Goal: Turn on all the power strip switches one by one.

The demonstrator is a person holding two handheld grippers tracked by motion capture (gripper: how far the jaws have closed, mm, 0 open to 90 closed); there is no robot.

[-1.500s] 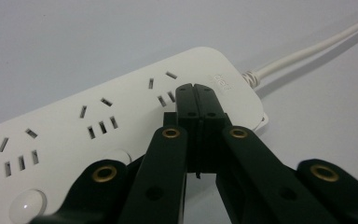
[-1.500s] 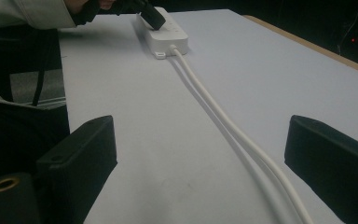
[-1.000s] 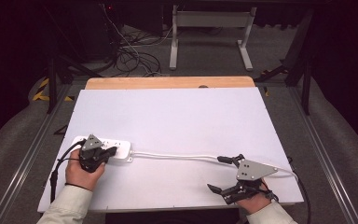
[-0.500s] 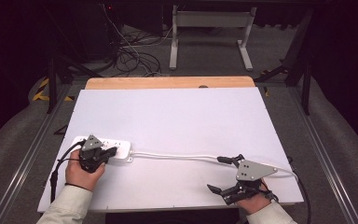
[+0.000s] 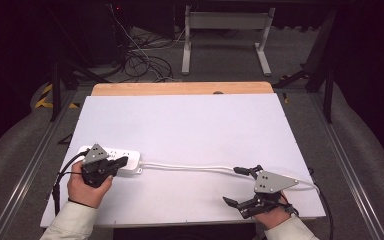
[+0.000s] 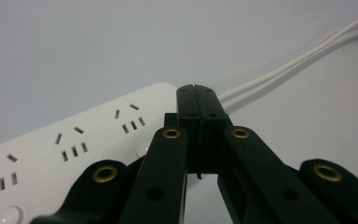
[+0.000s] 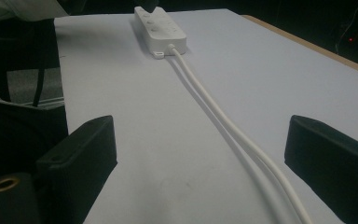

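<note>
A white power strip (image 5: 130, 157) lies at the table's left, and its doubled white cable (image 5: 190, 167) runs right across the white table top (image 5: 190, 125). My left gripper (image 5: 121, 161) rests over the strip's near end. In the left gripper view its jaws are pressed together at the tips (image 6: 197, 93) with nothing between them, above the power strip (image 6: 70, 140) and short of the cable (image 6: 303, 58). My right gripper (image 5: 236, 186) stands wide open at the front right. In the right gripper view the cable (image 7: 223, 128) passes between its jaws (image 7: 200, 149) toward the power strip (image 7: 161, 28).
A wooden strip (image 5: 180, 88) borders the table's far edge. Beyond it on the floor lie tangled dark cables (image 5: 145, 62) and a white metal stand (image 5: 225, 35). Metal rails (image 5: 340, 150) run along both sides of the table.
</note>
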